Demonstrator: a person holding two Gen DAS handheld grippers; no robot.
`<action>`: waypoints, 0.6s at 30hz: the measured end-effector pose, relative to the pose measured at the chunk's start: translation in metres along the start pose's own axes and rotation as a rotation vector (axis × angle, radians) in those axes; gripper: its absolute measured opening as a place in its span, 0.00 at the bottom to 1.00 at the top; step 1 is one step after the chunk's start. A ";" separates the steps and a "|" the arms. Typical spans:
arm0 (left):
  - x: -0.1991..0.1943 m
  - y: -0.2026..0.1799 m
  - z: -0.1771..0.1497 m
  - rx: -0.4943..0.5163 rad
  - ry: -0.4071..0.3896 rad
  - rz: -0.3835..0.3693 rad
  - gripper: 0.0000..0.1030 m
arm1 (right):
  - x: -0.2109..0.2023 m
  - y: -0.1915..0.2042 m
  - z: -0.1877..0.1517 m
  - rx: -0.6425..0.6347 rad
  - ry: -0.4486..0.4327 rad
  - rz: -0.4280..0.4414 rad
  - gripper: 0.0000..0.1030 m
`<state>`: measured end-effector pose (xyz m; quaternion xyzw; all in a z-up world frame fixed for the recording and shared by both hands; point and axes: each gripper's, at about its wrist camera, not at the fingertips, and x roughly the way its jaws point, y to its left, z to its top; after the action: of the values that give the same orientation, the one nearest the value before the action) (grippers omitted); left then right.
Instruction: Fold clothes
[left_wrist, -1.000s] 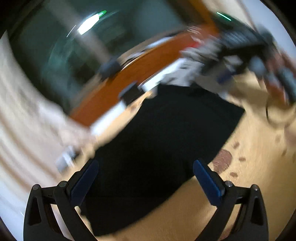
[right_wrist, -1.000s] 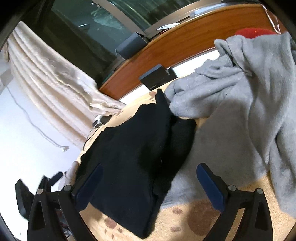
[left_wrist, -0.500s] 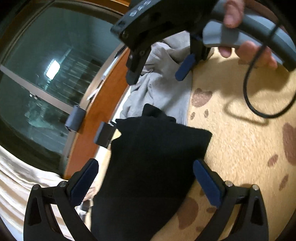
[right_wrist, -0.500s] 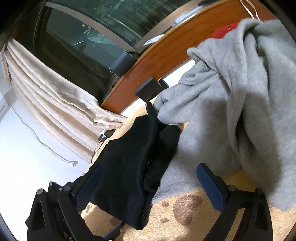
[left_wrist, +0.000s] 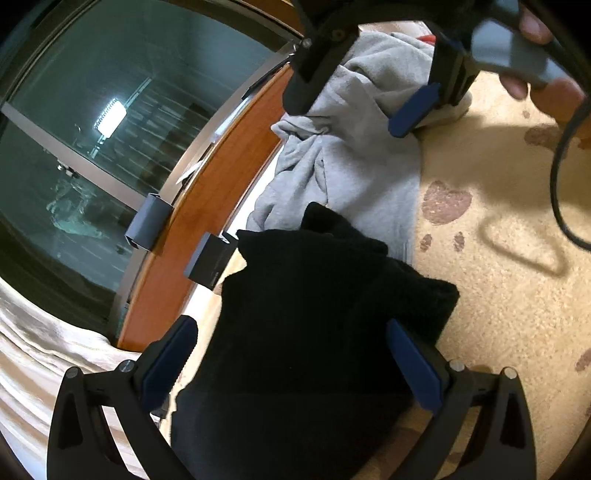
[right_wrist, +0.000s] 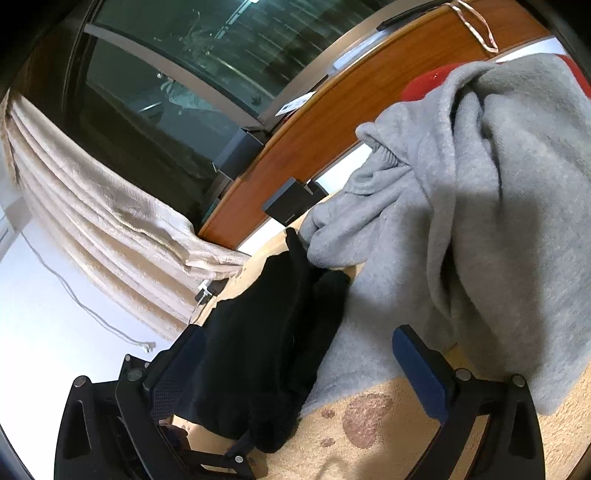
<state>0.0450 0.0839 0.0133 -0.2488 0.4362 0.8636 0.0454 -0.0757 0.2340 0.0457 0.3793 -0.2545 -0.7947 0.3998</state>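
- Black garment (left_wrist: 317, 332) lies folded-ish on the rug (left_wrist: 509, 302), its far corner touching the grey sweatshirt (right_wrist: 480, 229), which is heaped up next to it.
- Both look soft, thick and floppy, so probably no slipping, but they'll sag. I'd pinch the grey one at a hem or cuff edge, not mid-bulk.
- Left gripper (left_wrist: 295, 354) is spread wide over the black one, holding nothing.
- Right gripper (right_wrist: 303, 369) also gapes, empty, hanging over where the two clothes meet.
- Rug is beige with brown paw prints. Wooden ledge (right_wrist: 332, 122), dark window (left_wrist: 92, 129) and cream curtain (right_wrist: 92, 221) behind.
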 end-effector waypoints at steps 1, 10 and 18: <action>0.002 0.005 -0.001 -0.029 0.008 -0.035 0.97 | 0.001 0.001 0.000 -0.004 0.003 -0.004 1.00; -0.002 0.028 -0.015 -0.159 0.004 -0.382 0.79 | 0.003 0.000 -0.002 -0.004 0.014 -0.017 1.00; -0.029 -0.009 -0.009 0.058 -0.060 -0.429 0.79 | 0.004 0.000 -0.004 -0.001 0.022 -0.013 1.00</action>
<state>0.0765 0.0862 0.0160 -0.3086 0.3962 0.8284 0.2482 -0.0739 0.2304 0.0423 0.3894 -0.2474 -0.7933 0.3973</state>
